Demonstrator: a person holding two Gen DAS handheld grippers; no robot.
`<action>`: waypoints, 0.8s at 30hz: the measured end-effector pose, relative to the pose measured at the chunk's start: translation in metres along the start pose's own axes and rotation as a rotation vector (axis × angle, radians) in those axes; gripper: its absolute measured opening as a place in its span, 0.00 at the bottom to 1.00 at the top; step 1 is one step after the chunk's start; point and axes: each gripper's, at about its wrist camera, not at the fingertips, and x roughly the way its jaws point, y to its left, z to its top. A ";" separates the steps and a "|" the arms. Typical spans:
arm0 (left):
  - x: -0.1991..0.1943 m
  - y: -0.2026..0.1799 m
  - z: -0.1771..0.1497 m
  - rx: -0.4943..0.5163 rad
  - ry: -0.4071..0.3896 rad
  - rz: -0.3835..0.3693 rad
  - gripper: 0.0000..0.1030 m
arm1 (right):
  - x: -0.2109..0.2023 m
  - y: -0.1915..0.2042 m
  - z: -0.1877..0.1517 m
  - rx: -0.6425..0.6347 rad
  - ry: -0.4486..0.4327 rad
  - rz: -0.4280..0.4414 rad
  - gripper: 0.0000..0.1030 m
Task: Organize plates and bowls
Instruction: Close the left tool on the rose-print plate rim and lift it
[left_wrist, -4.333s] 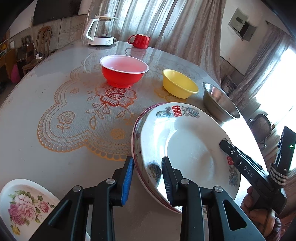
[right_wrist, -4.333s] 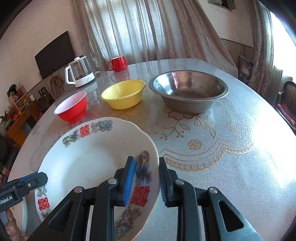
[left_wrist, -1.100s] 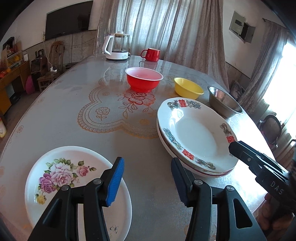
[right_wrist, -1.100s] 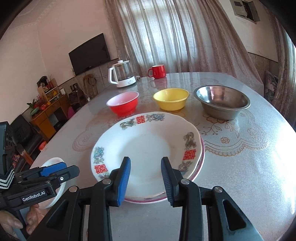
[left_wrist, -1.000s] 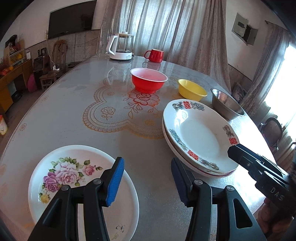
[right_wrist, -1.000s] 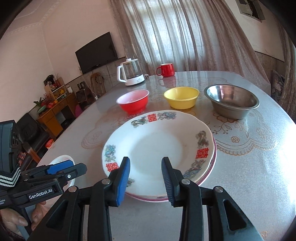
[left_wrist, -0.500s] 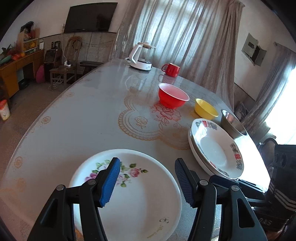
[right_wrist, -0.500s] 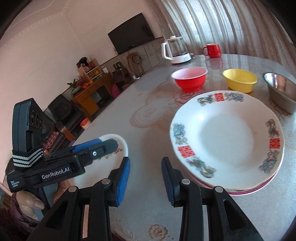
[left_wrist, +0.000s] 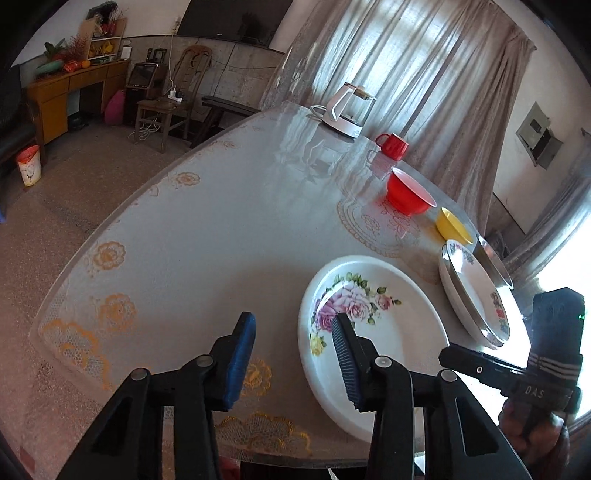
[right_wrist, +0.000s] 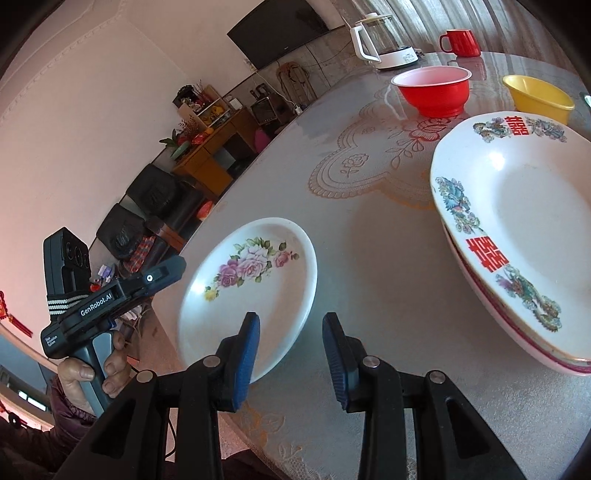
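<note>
Nearest in the left wrist view, the left gripper (left_wrist: 293, 356) hovers over the near edge of the surface (left_wrist: 207, 236) with its fingers spread and nothing between them; its right finger (left_wrist: 345, 363) overlaps the near left rim of the rose-patterned plate (left_wrist: 373, 332) in the picture, though whether it touches cannot be told. In the right wrist view the right gripper (right_wrist: 290, 360) also has its fingers spread and empty, its left finger (right_wrist: 245, 358) just at the near rim of the same rose-patterned plate (right_wrist: 255, 291). The left gripper (right_wrist: 147, 280) shows there at the left, and its body reads "GenRobot.AI" with small print that seems to say "Data Acquisition System". The right gripper (left_wrist: 476, 369) in the left wrist view carries the letters "DAS".

The rose-patterned plate lies flat near the surface's near edge. To its right, a little apart, sits the stack of plates (right_wrist: 517, 229), the top one white with dragon and phoenix decoration and red double-happiness characters on its rim. Farther on stand the red bowl (right_wrist: 432, 90) and, to its right, the yellow bowl (right_wrist: 537, 96), well apart from the stack; the rim of a steel bowl (left_wrist: 493, 260) shows behind the stack. At the far edge are a white electric kettle (right_wrist: 384, 40) and a red mug (right_wrist: 461, 42). A dark television (right_wrist: 277, 31) hangs on the wall beyond.
</note>
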 end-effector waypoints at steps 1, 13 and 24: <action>0.002 -0.001 -0.004 0.007 0.008 -0.002 0.39 | 0.003 0.002 0.000 -0.007 0.005 -0.009 0.34; 0.015 -0.019 -0.014 0.088 0.002 -0.003 0.24 | 0.014 0.012 -0.004 -0.095 0.017 -0.057 0.26; 0.013 -0.028 -0.014 0.070 -0.023 -0.110 0.24 | 0.005 0.011 -0.010 -0.123 -0.049 -0.169 0.20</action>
